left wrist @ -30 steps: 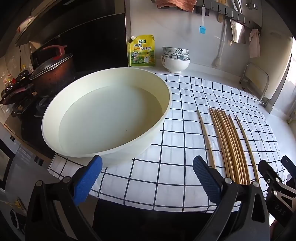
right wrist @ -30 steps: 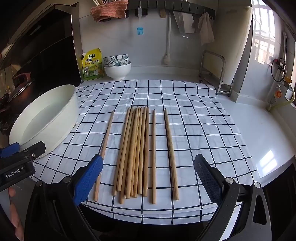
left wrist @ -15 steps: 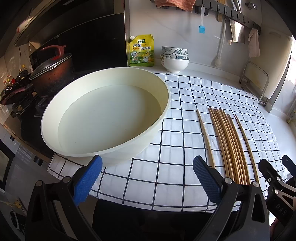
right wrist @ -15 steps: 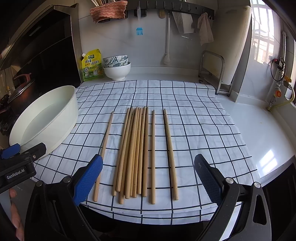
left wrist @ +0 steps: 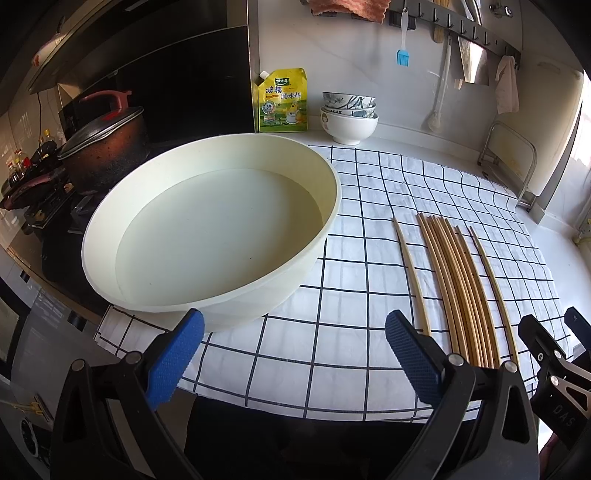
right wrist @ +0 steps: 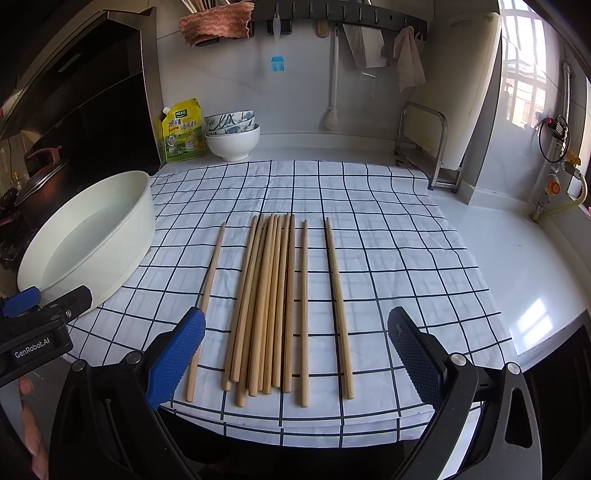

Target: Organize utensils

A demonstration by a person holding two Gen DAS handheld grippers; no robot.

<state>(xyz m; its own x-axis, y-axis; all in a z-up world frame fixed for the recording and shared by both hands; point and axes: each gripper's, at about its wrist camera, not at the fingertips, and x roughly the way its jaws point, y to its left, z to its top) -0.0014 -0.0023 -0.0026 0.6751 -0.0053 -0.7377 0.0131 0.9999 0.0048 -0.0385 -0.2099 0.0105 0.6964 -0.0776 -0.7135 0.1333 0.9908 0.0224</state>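
Observation:
Several wooden chopsticks (right wrist: 271,302) lie side by side on a white checked cloth (right wrist: 406,266), with one single stick (right wrist: 207,306) apart at the left. They also show in the left wrist view (left wrist: 458,284). A cream basin (left wrist: 207,236) holding water sits on the cloth's left part. My left gripper (left wrist: 291,358) is open and empty, near the cloth's front edge in front of the basin. My right gripper (right wrist: 295,354) is open and empty, over the near ends of the chopsticks.
A dark pot (left wrist: 103,151) stands on the stove at the left. A yellow pouch (left wrist: 282,101) and stacked bowls (left wrist: 349,116) stand at the back wall. A metal rack (right wrist: 424,144) stands at the back right. Utensils hang on a wall rail (right wrist: 332,18).
Both grippers have drifted slightly; the scene sits a touch lower and nearer in view. The chopsticks and basin have not moved.

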